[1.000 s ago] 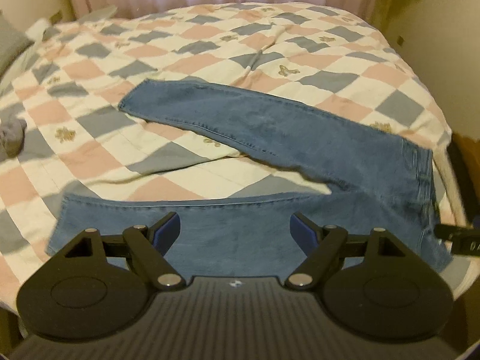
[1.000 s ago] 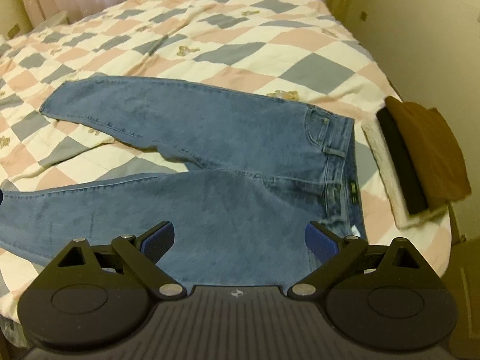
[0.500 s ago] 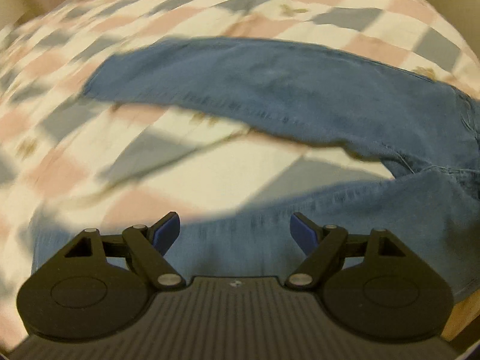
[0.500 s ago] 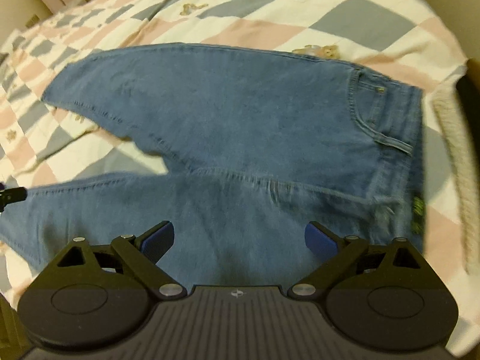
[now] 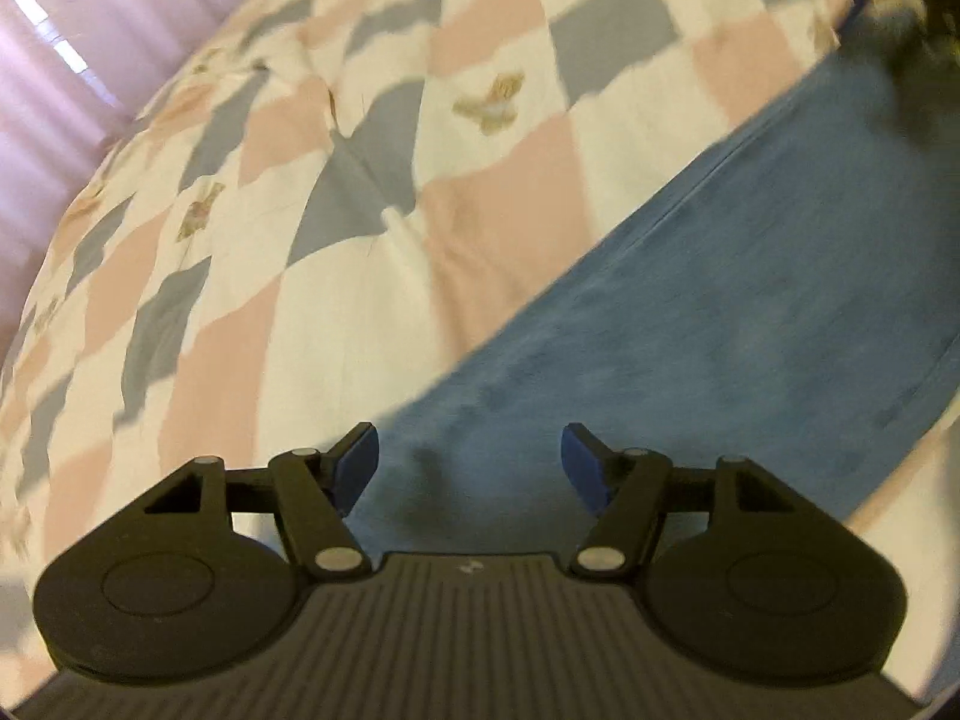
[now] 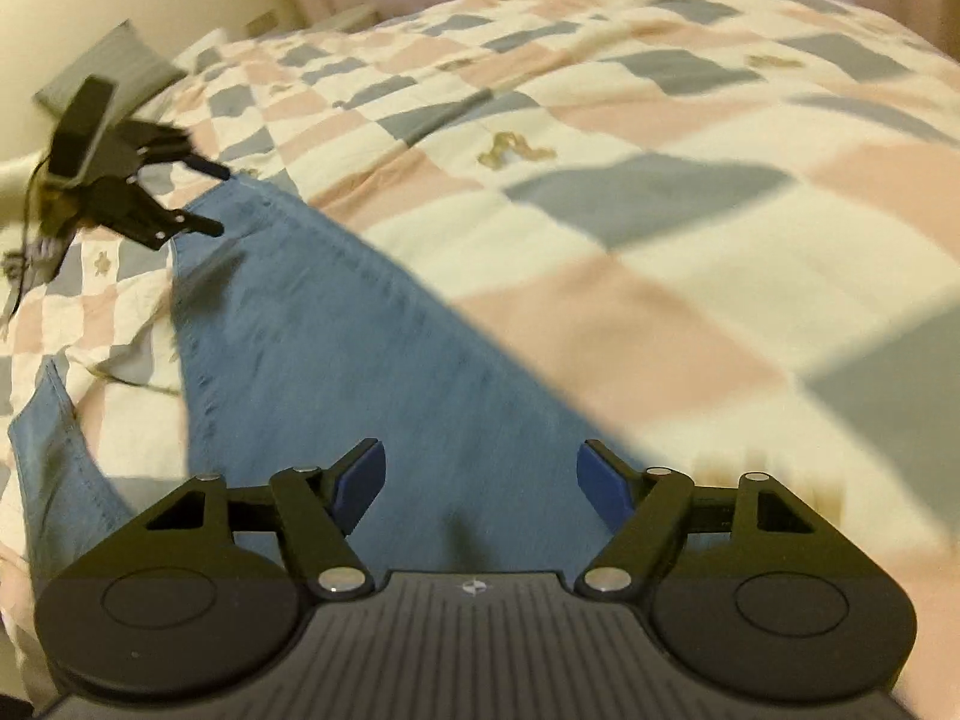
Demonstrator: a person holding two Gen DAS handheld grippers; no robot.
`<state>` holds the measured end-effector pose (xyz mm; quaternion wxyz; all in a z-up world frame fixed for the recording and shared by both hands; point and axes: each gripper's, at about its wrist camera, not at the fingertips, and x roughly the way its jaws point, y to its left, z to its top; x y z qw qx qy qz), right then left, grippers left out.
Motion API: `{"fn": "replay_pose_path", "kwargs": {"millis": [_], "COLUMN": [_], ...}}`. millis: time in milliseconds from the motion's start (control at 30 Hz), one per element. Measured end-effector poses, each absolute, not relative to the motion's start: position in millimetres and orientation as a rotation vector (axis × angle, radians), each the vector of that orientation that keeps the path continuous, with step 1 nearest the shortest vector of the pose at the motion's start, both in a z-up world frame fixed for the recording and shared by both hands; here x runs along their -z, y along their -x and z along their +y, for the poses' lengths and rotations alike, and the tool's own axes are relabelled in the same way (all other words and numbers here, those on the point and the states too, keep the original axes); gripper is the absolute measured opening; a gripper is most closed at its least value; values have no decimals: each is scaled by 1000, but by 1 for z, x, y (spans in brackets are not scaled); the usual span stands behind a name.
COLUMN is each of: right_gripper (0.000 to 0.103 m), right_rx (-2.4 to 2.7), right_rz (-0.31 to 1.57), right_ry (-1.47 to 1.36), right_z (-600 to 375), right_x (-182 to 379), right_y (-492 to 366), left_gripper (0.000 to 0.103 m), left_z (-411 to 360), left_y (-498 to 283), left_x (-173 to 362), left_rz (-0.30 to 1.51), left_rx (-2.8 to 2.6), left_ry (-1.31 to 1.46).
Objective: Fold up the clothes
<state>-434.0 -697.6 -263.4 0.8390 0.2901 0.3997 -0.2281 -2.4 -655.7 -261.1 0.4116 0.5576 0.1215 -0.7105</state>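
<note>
Blue jeans (image 5: 708,324) lie spread flat on the checked quilt. In the left wrist view my left gripper (image 5: 468,465) is open, low over a trouser leg near its end. In the right wrist view my right gripper (image 6: 480,477) is open, low over the far trouser leg (image 6: 336,348) that runs away to the upper left. The left gripper shows there too (image 6: 207,198), open at that leg's hem, blurred. A second leg (image 6: 54,450) lies at the left edge. The waistband is out of view.
The pink, grey and cream checked quilt (image 6: 660,192) covers the bed all around. A grey pillow (image 6: 114,66) lies at the head. Pink curtains (image 5: 78,42) hang behind the bed. Both views are blurred by motion.
Both grippers have swung down and in close over the jeans and turned; the left one has gone to a leg's hem. The brown folded stack has left the right view. Both stay open.
</note>
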Motion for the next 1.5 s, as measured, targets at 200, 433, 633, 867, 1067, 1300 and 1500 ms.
{"fn": "replay_pose_path", "kwargs": {"millis": [200,433,633,867,1067,1300,1500], "right_gripper": [74,65,8,5,5,9,38], "right_rx": [332,184,178,443,629,669,775], "right_rz": [916,1055,1122,1072,991,1035,1099], "right_ry": [-684,-757,-662,-230,78,-44,-451], "right_z": [-757,-774,-750,-646,-488,-309,-270], "right_x": [290,322,322,249,187,195,242], "right_y": [404,389,375,367,368,379,415], "left_gripper": [61,34,5,3,5,11,14], "left_z": [-701,-709,-667,-598,-459,-284,-214], "left_y": [-27,-34,-20,-10,8,23,48], "left_x": [301,319,311,266,193,213,268], "left_rz": [396,489,213,-11,-15,417,690], "left_rx": [1844,1924,1848,1663,1459,1300,1185], "left_ry": [-1534,-1578,-1593,-1420,-1233,-1235,-1251]}}
